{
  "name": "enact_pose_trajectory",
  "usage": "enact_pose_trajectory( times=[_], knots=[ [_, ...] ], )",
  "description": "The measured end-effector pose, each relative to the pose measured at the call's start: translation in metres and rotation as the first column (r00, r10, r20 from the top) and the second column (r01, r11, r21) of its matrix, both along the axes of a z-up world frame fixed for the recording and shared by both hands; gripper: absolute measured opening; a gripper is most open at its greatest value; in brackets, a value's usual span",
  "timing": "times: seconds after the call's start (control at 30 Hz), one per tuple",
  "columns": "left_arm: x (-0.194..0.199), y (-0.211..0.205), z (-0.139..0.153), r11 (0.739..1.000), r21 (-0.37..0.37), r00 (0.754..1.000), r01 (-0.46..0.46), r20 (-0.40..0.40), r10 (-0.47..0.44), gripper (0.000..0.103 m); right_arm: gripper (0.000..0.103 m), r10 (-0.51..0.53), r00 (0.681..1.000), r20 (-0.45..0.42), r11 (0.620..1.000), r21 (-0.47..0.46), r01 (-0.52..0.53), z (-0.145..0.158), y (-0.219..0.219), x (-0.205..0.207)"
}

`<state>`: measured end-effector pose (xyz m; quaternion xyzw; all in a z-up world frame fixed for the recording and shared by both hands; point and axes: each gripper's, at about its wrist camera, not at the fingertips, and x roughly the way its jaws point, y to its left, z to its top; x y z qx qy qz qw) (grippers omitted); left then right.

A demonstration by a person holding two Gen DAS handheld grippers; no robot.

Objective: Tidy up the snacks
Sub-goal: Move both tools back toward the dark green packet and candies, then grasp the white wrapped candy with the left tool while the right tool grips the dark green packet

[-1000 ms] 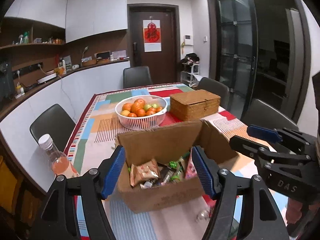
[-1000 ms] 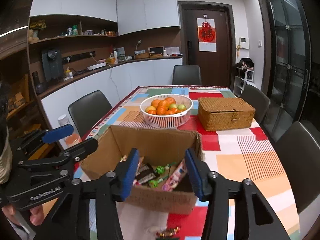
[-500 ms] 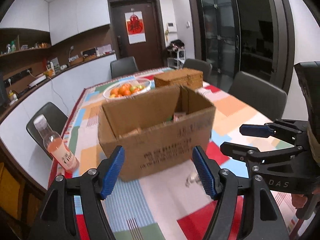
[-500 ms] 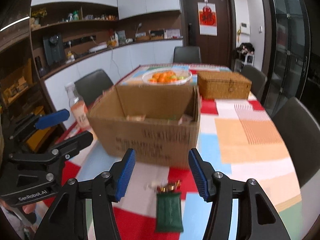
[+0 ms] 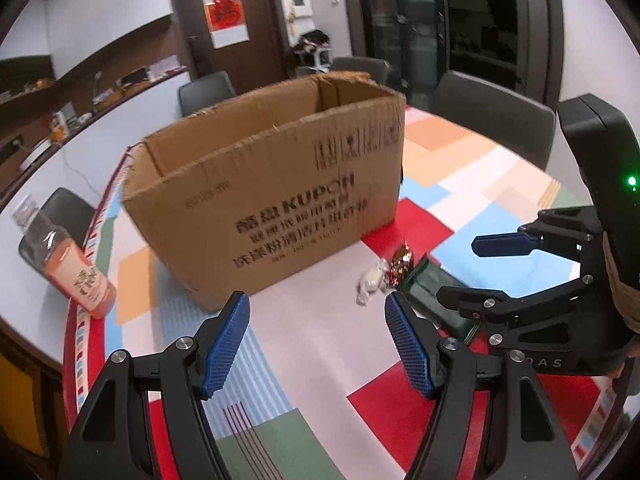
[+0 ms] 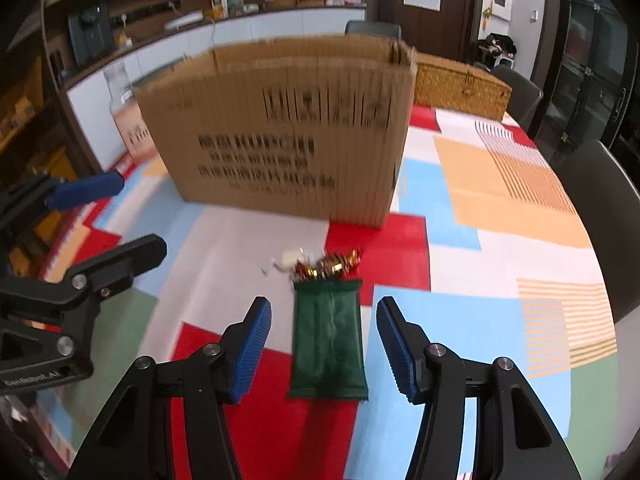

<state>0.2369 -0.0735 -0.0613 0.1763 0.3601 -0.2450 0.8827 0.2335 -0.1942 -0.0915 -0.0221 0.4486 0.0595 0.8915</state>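
Note:
An open cardboard box point(image 5: 276, 196) stands on the patterned tablecloth; it also shows in the right wrist view point(image 6: 280, 128). In front of it lie a dark green packet point(image 6: 328, 340), a gold-and-red wrapped candy point(image 6: 328, 266) and a white wrapped candy point(image 6: 290, 258). The packet lies flat between my right gripper's point(image 6: 323, 344) open fingers, which are just above the table. In the left wrist view the white candy point(image 5: 372, 280), gold candy point(image 5: 400, 264) and green packet point(image 5: 432, 292) lie right of centre. My left gripper point(image 5: 316, 340) is open and empty, low over the table before the box.
A bottle of pink drink point(image 5: 68, 264) stands left of the box near the table edge. A wicker box point(image 6: 460, 86) sits behind the cardboard box at the right. Dark chairs point(image 5: 496, 120) ring the table.
Both grippers have dropped low and moved close to the table in front of the box. The box's contents are out of sight now. The right gripper has come around the green packet.

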Motion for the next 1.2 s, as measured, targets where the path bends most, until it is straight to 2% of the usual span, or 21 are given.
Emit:
enact_pose_trajectory(
  times=[0.17,0.43,0.73,0.83,1.0,1.1,1.2],
  knots=[
    [0.017,-0.008,-0.018,0.997,0.044,0.997,0.062,-0.042,-0.06,0.069,0.056,-0.013,0.999,-0.05,1.0,-0.008,0.012,-0.017,0.003,0.007],
    [0.039,-0.02,-0.048,0.994,0.04,0.984,0.107,-0.15,-0.1,0.069,0.056,-0.043,0.994,-0.101,0.999,-0.027,0.041,-0.034,0.001,0.016],
    [0.056,-0.034,-0.057,0.993,0.026,0.98,0.113,-0.169,-0.107,0.068,0.056,-0.07,0.991,-0.115,0.997,-0.021,0.068,-0.041,-0.004,0.027],
    [0.062,-0.043,-0.061,0.992,0.029,0.978,0.12,-0.177,-0.113,0.064,0.05,-0.087,0.99,-0.109,0.996,-0.014,0.086,-0.039,-0.009,0.026],
    [0.068,-0.054,-0.07,0.99,0.049,0.972,0.132,-0.2,-0.12,0.058,0.046,-0.101,0.989,-0.104,0.995,0.016,0.103,-0.039,-0.016,0.026],
    [0.07,-0.061,-0.074,0.99,0.05,0.97,0.135,-0.212,-0.121,0.05,0.046,-0.106,0.989,-0.101,0.993,0.035,0.11,-0.039,-0.019,0.027],
    [0.072,-0.067,-0.076,0.99,0.032,0.964,0.139,-0.233,-0.128,0.037,0.046,-0.107,0.99,-0.094,0.993,0.047,0.111,-0.04,-0.021,0.029]
  ],
)
